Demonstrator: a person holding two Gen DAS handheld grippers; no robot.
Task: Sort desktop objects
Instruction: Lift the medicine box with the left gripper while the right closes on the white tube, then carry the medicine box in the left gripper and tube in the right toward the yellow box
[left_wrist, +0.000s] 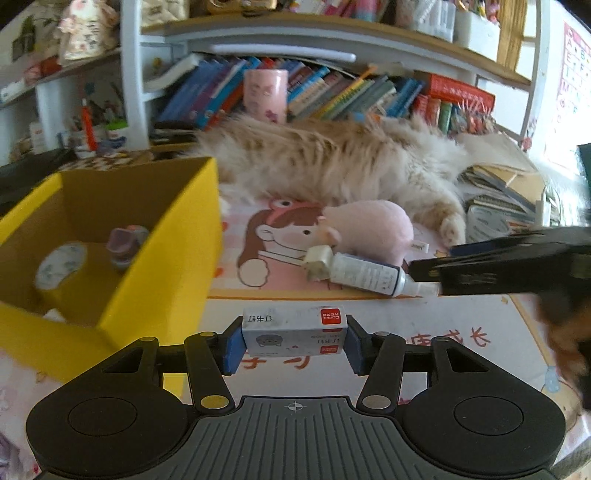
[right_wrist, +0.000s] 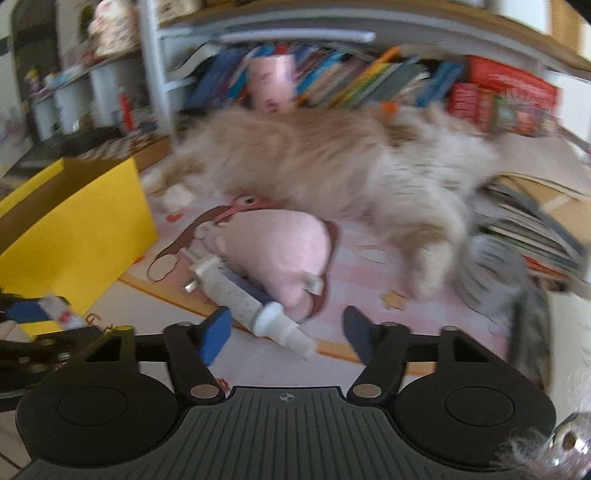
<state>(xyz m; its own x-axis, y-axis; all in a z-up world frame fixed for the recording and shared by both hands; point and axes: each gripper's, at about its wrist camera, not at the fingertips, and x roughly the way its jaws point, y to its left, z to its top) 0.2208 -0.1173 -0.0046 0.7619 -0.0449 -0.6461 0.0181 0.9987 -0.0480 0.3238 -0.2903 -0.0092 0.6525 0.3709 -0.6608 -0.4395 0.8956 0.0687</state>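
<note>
Clamped between the left gripper's (left_wrist: 294, 341) blue pads sits a small white staple box (left_wrist: 294, 334), just beside the yellow box (left_wrist: 162, 258). Right gripper (right_wrist: 286, 334) stands apart — the white bottle's (right_wrist: 251, 302) nozzle lies between its pads, untouched, against a pink plush toy (right_wrist: 280, 254).

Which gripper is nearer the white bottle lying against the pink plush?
Right. The right gripper has the white bottle's cap end between its fingers, pads not pressing. The left gripper is off beside the yellow box, clamped on a staples box.
</note>
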